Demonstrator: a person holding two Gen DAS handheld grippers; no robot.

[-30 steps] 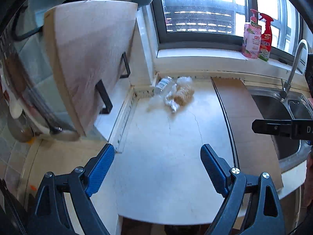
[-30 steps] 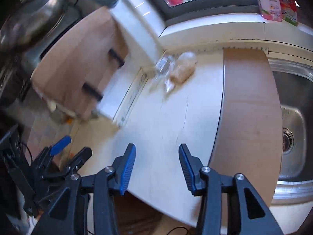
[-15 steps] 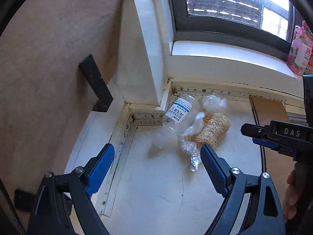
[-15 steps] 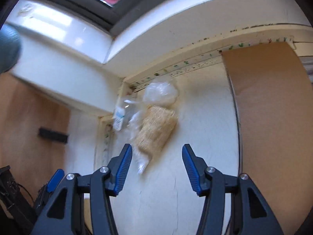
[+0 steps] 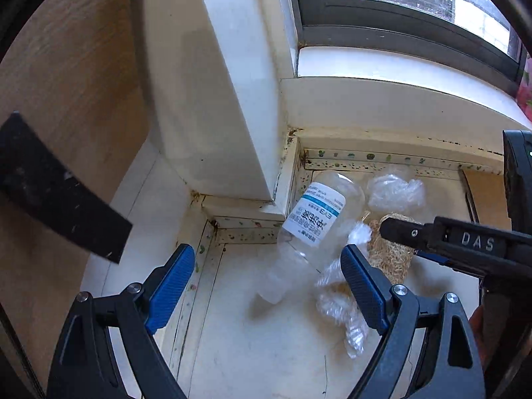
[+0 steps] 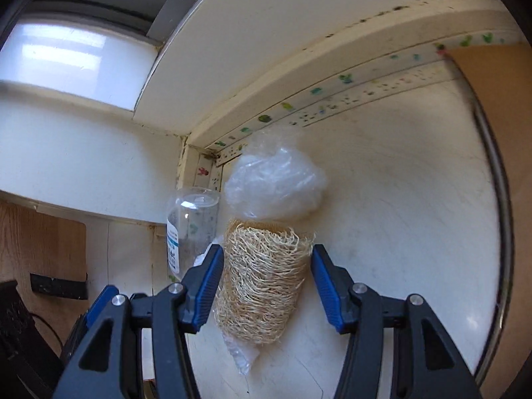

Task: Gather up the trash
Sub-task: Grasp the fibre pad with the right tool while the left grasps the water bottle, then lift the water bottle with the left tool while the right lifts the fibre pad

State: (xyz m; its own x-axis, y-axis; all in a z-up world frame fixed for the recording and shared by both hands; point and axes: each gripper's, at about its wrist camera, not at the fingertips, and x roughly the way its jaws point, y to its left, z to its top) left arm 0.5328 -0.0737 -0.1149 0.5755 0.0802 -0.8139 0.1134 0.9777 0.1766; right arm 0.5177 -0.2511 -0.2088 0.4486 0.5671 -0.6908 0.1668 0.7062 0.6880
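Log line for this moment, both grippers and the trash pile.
left gripper: open, over plastic bottle | right gripper: open, straddling loofah, not gripping | crumpled plastic wrap: behind loofah | all on counter

Countertop (image 6: pixel 399 216): pale, scuffed, being bounded at the back by a strip (image 6: pixel 332 96) printed with small coloured figures. Window (image 5: pixel 399 0): dark-framed, being seen above a white sill (image 5: pixel 382 63). White pillar (image 5: pixel 216 83): being shown at the counter's inner corner, left of the window. Wooden board (image 5: pixel 60 66): standing at far left, being crossed by a black bracket (image 5: pixel 56 193). Brown board (image 6: pixel 505 126): lying at the counter's right edge. Pink object (image 5: pixel 525 96): partly cut off on the sill, not being identifiable.
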